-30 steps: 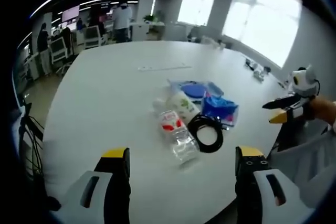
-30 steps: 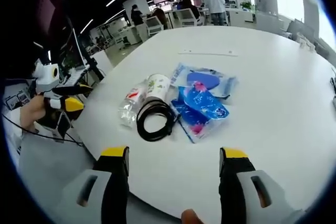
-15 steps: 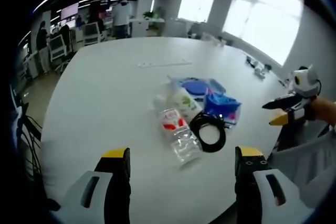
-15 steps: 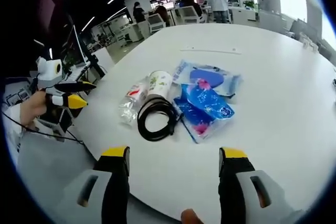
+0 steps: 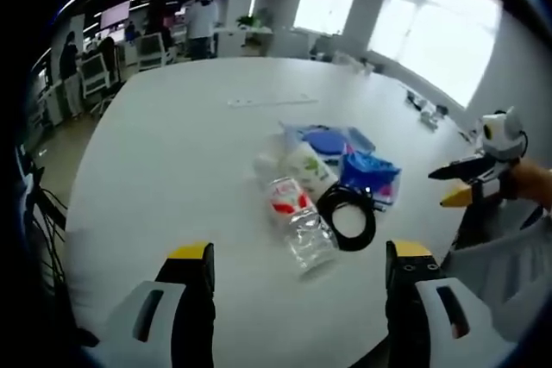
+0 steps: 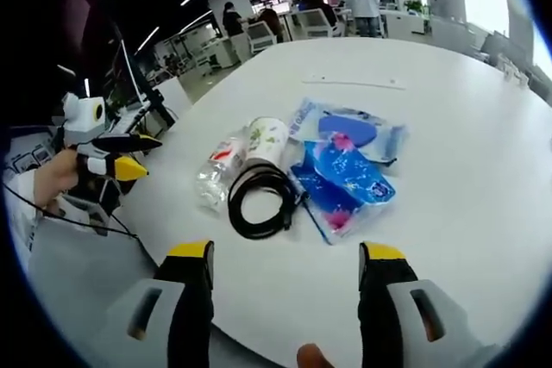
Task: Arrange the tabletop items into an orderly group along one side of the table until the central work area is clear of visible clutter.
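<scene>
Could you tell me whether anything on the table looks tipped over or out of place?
Yes: the clear bottle and the paper cup lie on their sides in a loose pile with the black cable coil and blue packets.

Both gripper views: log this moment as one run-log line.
left gripper: open, empty | right gripper: open, empty | plastic bottle, cup, black cable coil, blue packets: clustered mid-table | table: uncleared
</scene>
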Motion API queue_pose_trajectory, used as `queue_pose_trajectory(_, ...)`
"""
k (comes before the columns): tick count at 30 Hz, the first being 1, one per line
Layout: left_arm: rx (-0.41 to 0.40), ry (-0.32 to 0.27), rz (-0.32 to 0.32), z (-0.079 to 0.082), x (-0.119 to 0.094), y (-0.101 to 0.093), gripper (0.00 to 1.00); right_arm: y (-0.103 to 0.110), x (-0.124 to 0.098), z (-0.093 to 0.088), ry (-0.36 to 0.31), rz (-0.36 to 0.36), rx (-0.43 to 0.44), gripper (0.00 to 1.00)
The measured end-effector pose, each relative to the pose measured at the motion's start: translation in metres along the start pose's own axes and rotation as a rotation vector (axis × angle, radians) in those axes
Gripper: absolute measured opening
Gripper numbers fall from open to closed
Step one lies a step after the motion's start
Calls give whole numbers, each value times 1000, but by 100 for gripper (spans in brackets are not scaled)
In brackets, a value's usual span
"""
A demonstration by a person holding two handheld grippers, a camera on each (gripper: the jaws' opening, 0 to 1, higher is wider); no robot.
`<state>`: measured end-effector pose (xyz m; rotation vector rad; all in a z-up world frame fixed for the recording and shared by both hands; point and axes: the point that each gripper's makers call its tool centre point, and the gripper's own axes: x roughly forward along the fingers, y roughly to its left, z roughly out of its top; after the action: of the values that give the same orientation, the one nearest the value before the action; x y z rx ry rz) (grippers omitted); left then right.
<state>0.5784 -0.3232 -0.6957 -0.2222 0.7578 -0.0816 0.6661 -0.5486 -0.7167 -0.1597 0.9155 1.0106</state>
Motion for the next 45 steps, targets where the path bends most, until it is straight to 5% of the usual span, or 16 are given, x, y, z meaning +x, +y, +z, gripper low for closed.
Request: queue_pose_trajectory(45,-75,77,-10,-2,42,5,75,-5,11,-8,-13,18,56,64)
